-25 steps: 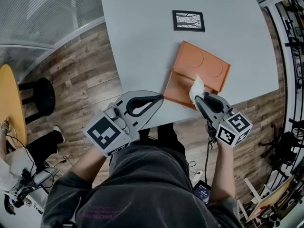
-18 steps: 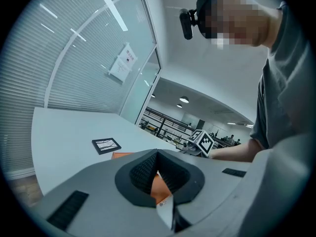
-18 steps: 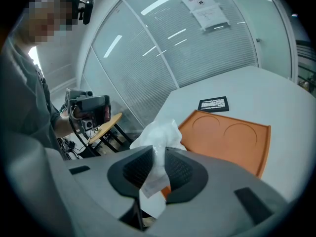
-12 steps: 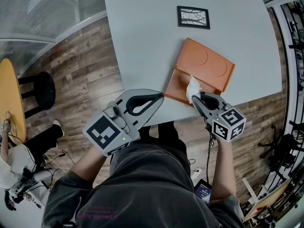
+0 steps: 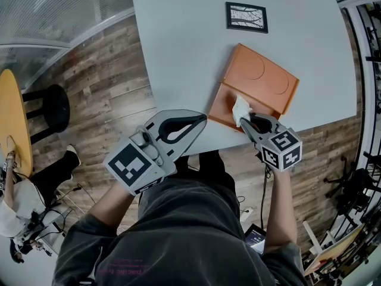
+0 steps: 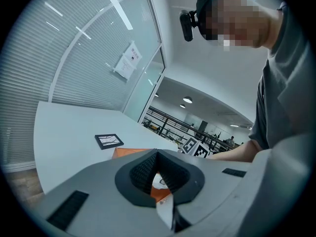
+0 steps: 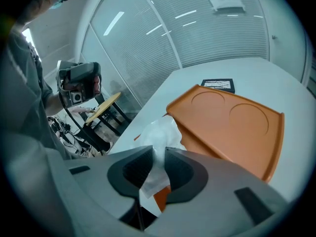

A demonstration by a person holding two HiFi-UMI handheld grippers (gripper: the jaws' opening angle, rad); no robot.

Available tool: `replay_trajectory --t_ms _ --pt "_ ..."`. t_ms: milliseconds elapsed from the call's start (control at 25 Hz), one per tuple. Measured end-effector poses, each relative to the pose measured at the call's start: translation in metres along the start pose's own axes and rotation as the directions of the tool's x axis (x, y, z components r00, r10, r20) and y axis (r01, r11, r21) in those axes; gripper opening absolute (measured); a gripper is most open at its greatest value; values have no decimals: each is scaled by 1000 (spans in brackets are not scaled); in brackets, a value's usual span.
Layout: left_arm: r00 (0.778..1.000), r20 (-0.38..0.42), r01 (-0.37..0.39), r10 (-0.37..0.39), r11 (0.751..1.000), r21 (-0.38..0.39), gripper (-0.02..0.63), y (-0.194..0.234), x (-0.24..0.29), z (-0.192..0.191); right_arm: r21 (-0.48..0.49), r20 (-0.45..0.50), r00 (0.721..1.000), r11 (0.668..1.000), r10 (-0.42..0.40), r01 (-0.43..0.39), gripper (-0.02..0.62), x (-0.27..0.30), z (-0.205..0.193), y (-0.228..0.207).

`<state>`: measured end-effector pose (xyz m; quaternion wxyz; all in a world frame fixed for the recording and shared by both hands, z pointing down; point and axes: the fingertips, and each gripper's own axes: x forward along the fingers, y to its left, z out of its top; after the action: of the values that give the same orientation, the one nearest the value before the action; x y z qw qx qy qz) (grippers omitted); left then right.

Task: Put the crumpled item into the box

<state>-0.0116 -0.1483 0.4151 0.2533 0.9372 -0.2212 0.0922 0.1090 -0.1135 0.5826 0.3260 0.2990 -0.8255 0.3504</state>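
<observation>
A crumpled white tissue [image 5: 240, 108] is pinched between the jaws of the right gripper [image 5: 246, 123]. It hangs over the near half of the open orange box [image 5: 265, 79]; can't tell if it touches the box floor. Vs. 1 s ago, right gripper & tissue sit lower and closer in over the box. The left gripper [image 5: 201, 119] is where it was, jaws clenched together w/ nothing between, at the near edge of the white table [image 5: 178, 40], left of the box. Count: 1 tissue, 1 box w/ lid laid flat showing 2 round recesses, 1 black-framed picture [image 5: 246, 16] beyond the box, 2 grippers, 1 table.
</observation>
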Motion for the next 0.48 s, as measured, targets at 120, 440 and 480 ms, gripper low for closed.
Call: replay_trajectory --t_ms 120,440,480 --pt "1000 -1 0 0 1000 -6 12 1 1 -2 -26 -40 999 999 -29 28 77 5 -8 -6" --pt "1000 -13 1 -2 1000 -17 12 4 4 -7 -96 -125 988 992 -95 83 77 18 -21 -20" --pt "1000 -12 2 -2 1000 -17 12 4 5 -7 -109 -138 985 990 -105 90 77 19 -23 -21"
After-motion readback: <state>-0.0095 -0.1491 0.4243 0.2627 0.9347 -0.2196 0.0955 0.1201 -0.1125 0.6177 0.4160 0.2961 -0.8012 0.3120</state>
